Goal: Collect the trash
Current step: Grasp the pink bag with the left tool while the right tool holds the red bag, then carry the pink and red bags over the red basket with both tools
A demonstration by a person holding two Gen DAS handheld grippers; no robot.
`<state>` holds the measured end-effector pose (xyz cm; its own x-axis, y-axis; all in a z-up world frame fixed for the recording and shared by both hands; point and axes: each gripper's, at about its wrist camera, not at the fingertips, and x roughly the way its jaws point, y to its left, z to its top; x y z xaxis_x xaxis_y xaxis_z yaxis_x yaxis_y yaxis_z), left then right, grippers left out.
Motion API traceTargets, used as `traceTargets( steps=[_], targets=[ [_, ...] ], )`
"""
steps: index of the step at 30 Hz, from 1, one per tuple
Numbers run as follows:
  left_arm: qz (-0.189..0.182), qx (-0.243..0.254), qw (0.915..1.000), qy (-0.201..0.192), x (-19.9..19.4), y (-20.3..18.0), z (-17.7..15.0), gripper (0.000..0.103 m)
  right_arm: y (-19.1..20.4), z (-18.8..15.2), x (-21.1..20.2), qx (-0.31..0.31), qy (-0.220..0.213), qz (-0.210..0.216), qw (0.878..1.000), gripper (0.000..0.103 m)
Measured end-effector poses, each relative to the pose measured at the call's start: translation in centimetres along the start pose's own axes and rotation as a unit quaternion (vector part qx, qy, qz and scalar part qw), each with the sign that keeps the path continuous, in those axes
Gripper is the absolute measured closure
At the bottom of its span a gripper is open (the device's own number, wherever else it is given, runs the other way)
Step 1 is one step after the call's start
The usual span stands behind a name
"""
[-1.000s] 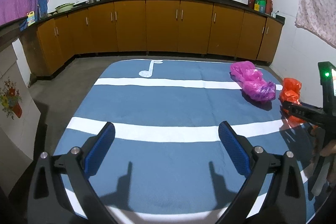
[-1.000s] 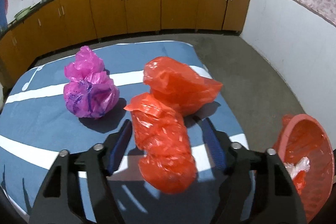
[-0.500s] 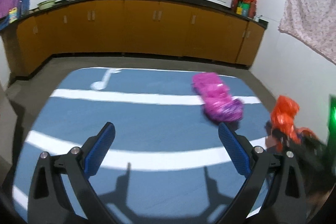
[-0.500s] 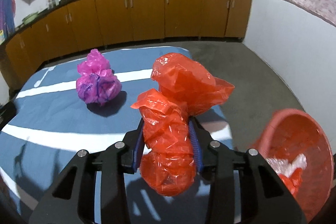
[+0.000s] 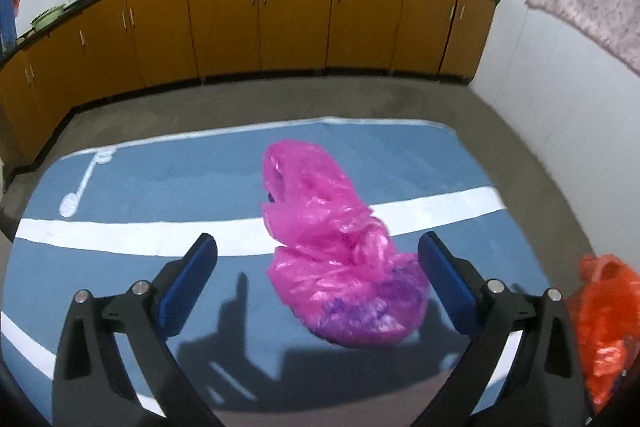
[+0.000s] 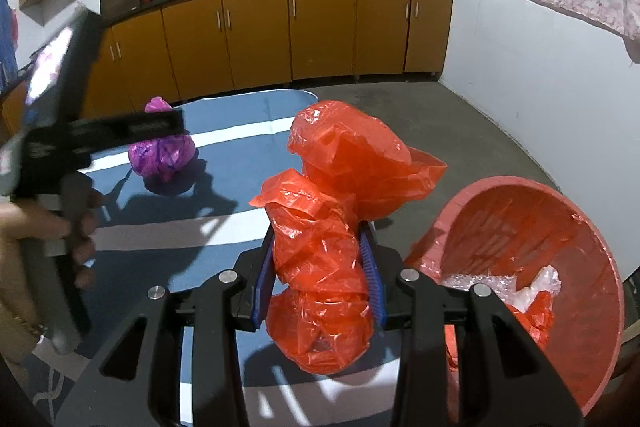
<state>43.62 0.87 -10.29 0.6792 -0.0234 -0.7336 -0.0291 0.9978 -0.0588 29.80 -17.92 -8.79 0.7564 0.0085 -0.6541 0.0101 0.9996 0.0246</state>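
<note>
A crumpled pink plastic bag (image 5: pixel 336 259) lies on the blue cloth-covered table (image 5: pixel 160 195). My left gripper (image 5: pixel 316 267) is open, its blue pads on either side of the pink bag, not touching it. My right gripper (image 6: pixel 318 263) is shut on an orange plastic bag (image 6: pixel 320 267) and holds it above the table's right end. The bag's upper part (image 6: pixel 356 159) puffs out beyond the fingers. The orange bag also shows at the right edge of the left wrist view (image 5: pixel 604 315). The pink bag shows in the right wrist view (image 6: pixel 162 155), partly behind the left gripper's body.
A red plastic basket (image 6: pixel 592 239) with white and orange plastic scraps inside sits beside the table at the right, below the orange bag. Orange kitchen cabinets (image 5: pixel 296 19) line the far wall. A white wall (image 6: pixel 520 67) stands to the right.
My left gripper has swung right and forward to straddle the pink bag. My right gripper closed on the orange bag and lifted it, shifting toward the red basket.
</note>
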Motion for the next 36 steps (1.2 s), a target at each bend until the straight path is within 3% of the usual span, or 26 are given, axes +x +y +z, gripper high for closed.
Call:
traceTargets(
  steps=[2,4,7,11,18,26,36],
  targets=[
    [0.000,-0.006,0.9999,0.009,0.9,0.1,-0.1,0.005,0.0,-0.1,-0.1,0.001,-0.002,0.004,1.000,0.064],
    [-0.009,-0.012,0.9998,0.015,1.5,0.2,-0.3,0.014,-0.1,-0.2,-0.1,0.003,-0.003,0.008,1.000,0.064],
    [-0.029,-0.013,0.9991,0.028,2.1,0.1,-0.3,0.040,0.0,-0.2,-0.1,0.002,-0.002,0.012,1.000,0.064],
    [-0.032,-0.011,0.9992,0.022,1.7,0.4,-0.6,0.047,0.0,-0.4,-0.5,0.002,-0.001,0.013,1.000,0.064],
    [-0.029,0.000,0.9996,0.000,-1.9,1.4,-2.1,0.048,-0.2,-0.3,-2.8,-0.002,-0.016,0.008,1.000,0.064],
    [-0.025,0.047,0.9971,-0.054,-10.7,0.8,-5.1,0.048,-1.1,-0.8,-7.0,-0.021,-0.047,-0.020,0.998,0.064],
    [-0.041,0.075,0.9929,-0.083,-18.2,-0.9,-8.1,0.048,-3.9,-1.8,-11.1,-0.042,-0.063,-0.067,0.995,0.064]
  ],
)
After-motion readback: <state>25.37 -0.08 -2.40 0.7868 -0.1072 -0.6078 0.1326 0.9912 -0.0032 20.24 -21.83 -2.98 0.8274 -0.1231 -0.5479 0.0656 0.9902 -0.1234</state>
